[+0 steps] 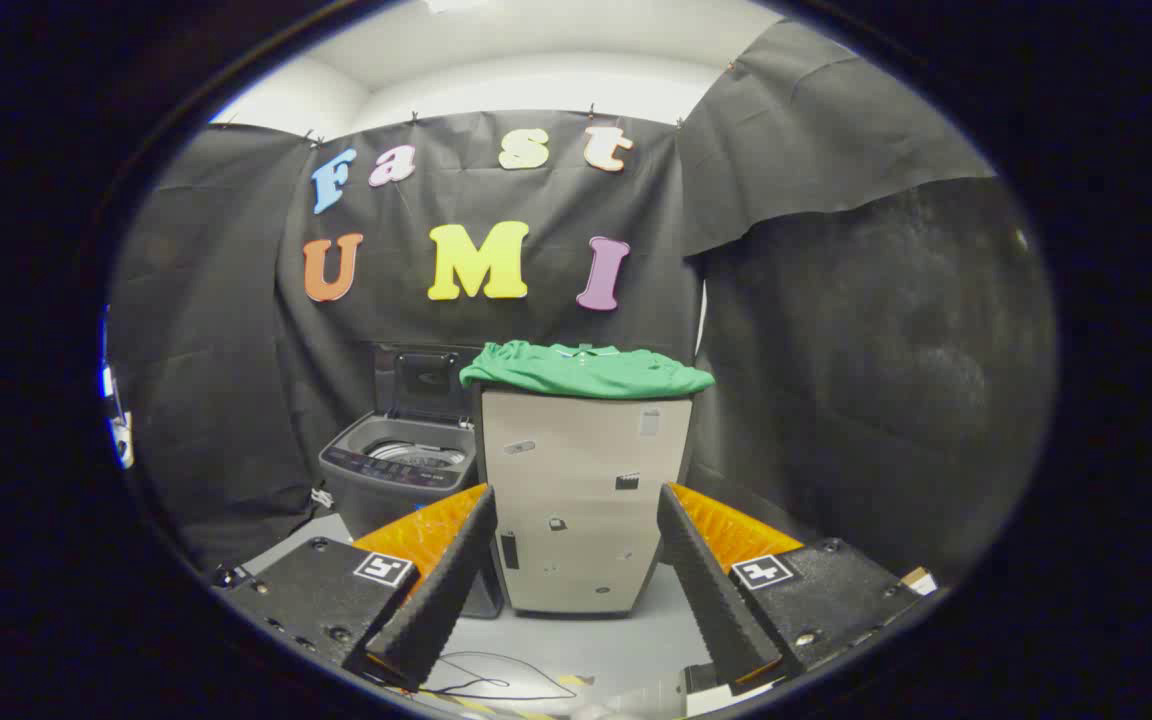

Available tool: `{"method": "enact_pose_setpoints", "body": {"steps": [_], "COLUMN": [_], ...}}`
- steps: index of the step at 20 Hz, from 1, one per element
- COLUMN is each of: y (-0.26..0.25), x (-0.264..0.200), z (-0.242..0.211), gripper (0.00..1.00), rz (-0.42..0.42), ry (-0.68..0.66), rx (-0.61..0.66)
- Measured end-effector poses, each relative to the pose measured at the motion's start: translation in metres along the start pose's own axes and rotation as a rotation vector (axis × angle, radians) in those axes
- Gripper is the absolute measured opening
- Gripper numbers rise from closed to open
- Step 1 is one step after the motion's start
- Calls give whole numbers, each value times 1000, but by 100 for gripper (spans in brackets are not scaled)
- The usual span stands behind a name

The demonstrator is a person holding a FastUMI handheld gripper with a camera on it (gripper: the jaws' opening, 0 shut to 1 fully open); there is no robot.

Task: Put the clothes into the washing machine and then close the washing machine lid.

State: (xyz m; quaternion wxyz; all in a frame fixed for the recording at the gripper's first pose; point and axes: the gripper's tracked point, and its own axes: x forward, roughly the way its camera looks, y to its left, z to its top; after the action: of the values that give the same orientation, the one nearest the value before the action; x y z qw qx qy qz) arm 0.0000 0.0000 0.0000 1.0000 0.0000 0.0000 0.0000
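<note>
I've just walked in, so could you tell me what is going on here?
A person is holding the gripper, its fingers open and holding nothing, aimed at a beige cabinet just ahead. A green garment lies on top of the cabinet, untouched. Beside the cabinet stands the washing machine with its lid up. Nothing has been loaded yet.

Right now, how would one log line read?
jaws open, empty | shirt on cabinet ahead | washer beside it, lid up

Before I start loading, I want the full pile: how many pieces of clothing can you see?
1: a green shirt on the beige cabinet, beyond the open gripper. More could be folded beneath it.
</note>
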Motion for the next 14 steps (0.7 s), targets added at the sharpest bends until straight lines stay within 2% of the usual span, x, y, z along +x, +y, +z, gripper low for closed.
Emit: {"method": "enact_pose_setpoints", "body": {"steps": [8, 11, 14], "y": [-4, -11, -11], "x": [2, 4, 9], "z": [-11, 3, 14], "gripper": [100, 100, 100], "rz": [-4, -16, -24], "ry": [37, -7, -37], "rx": [15, -23, -9]}}
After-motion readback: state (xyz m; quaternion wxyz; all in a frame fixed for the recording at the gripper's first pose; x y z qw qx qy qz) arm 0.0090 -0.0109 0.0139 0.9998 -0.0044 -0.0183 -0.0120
